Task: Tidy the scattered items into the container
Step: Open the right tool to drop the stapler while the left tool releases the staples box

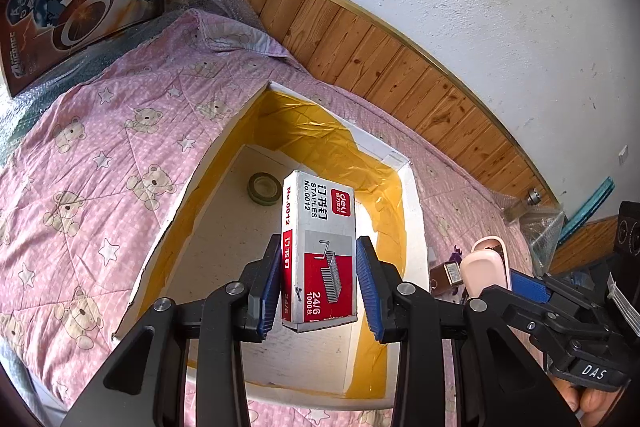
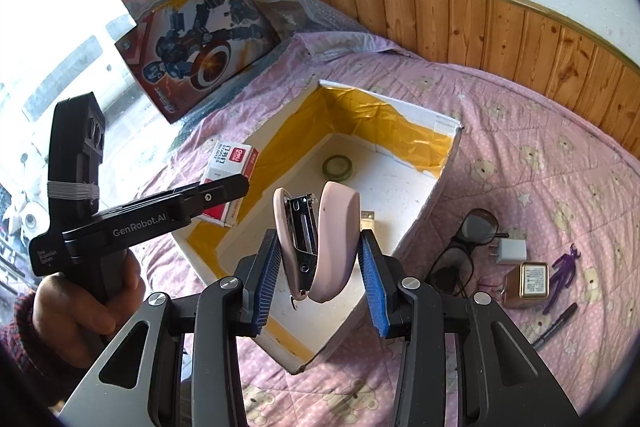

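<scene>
A grey and red staples box (image 1: pixel 320 247) hangs upright over the open white container (image 1: pixel 412 195), which is lined with yellow tape. My left gripper (image 1: pixel 319 267) is shut on the lower half of the staples box. In the right wrist view the staples box (image 2: pixel 230 167) sits above the container's left wall (image 2: pixel 280 147). My right gripper (image 2: pixel 319 255) is shut on a pink stapler (image 2: pixel 332 239), held nose-down above the container's near corner. A roll of tape (image 2: pixel 337 166) lies on the container floor.
Glasses (image 2: pixel 476 227), a white plug (image 2: pixel 510 251), a small brown box (image 2: pixel 532 281), a purple figure (image 2: pixel 564 267) and a black pen (image 2: pixel 556 323) lie on the pink quilt to the container's right. Toy boxes (image 2: pixel 200 39) lean at the back left. A wood-panelled wall (image 2: pixel 520 35) runs behind.
</scene>
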